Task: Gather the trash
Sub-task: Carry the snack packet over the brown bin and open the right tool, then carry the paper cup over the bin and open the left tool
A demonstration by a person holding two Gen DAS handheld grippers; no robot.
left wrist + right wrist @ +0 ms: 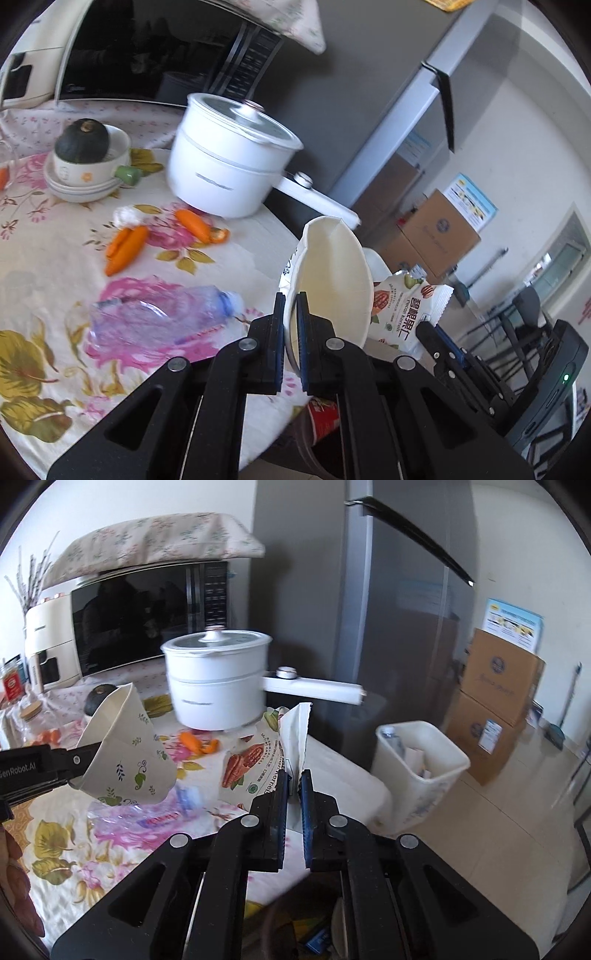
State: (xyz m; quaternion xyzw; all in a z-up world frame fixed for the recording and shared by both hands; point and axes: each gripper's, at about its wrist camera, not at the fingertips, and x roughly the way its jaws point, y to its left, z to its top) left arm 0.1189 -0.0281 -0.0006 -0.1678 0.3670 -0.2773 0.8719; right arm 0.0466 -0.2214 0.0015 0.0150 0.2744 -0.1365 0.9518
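Above the counter edge, a paper cup is pinched by the left claw and a snack bag by the right claw. Both grips look thin, so either could be dropped before the white bin, maybe.

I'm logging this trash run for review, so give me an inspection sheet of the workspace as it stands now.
Surface: table with floral tablecloth, crowded.
Job's things: paper cup and snack packet lifted in the grippers; crushed plastic bottle lying on the cloth; white waste bin on the floor past the table edge, already holding trash.
Clutter: white electric pot, carrots, dark squash in a bowl.
Grippers: left gripper shut on the paper cup's rim; right gripper shut on the snack packet.
Cables: nothing seen.
Surroundings: microwave, grey fridge, stacked cardboard boxes.
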